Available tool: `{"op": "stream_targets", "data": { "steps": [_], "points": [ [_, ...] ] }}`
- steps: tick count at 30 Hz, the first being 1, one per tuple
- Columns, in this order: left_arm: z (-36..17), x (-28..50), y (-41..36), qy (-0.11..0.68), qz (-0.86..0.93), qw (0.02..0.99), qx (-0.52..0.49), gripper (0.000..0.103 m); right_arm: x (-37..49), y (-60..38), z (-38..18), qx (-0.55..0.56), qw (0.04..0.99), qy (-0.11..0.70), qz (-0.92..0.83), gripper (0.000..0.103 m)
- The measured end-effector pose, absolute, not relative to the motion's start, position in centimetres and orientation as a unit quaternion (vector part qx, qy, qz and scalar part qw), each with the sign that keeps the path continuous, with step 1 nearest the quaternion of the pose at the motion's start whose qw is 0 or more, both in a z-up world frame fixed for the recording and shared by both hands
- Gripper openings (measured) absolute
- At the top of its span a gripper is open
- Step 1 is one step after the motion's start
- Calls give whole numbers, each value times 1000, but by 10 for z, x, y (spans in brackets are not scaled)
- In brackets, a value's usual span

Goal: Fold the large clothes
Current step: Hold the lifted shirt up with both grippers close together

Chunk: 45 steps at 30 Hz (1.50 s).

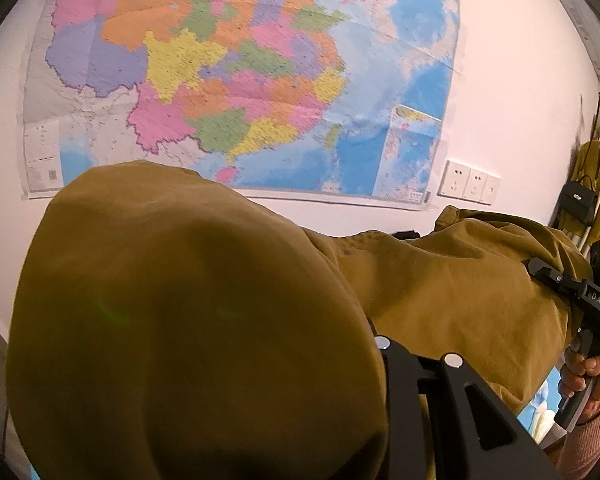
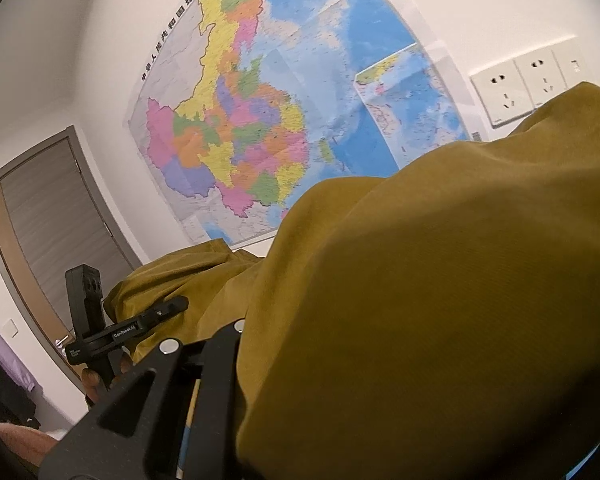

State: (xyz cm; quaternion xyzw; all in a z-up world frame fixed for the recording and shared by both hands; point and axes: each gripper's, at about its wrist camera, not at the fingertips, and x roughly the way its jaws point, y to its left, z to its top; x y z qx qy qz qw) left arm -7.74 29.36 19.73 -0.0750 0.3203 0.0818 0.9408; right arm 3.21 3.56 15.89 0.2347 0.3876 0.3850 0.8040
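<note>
Wall map behind; both hand-held grippers clamp mustard garment; door only in right view.

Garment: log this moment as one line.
garment: lifted, spans both | left gripper: shut on garment | right gripper: shut on garment | backdrop: map

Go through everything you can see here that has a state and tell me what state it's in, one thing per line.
Mustard garment: lifted, draped over both grippers.
Left gripper: shut on the garment.
Right gripper: shut on the garment.
Door: closed.
Wall map: hanging flat, creased.
Wall sockets: nothing plugged in.
</note>
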Motion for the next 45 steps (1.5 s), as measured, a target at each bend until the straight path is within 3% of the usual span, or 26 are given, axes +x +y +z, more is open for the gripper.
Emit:
{"op": "stream_targets", "data": {
  "steps": [45],
  "points": [
    [248,-77,414,294,217,929,-60,27,98,188,156,224,761,390,468,17]
  ]
}}
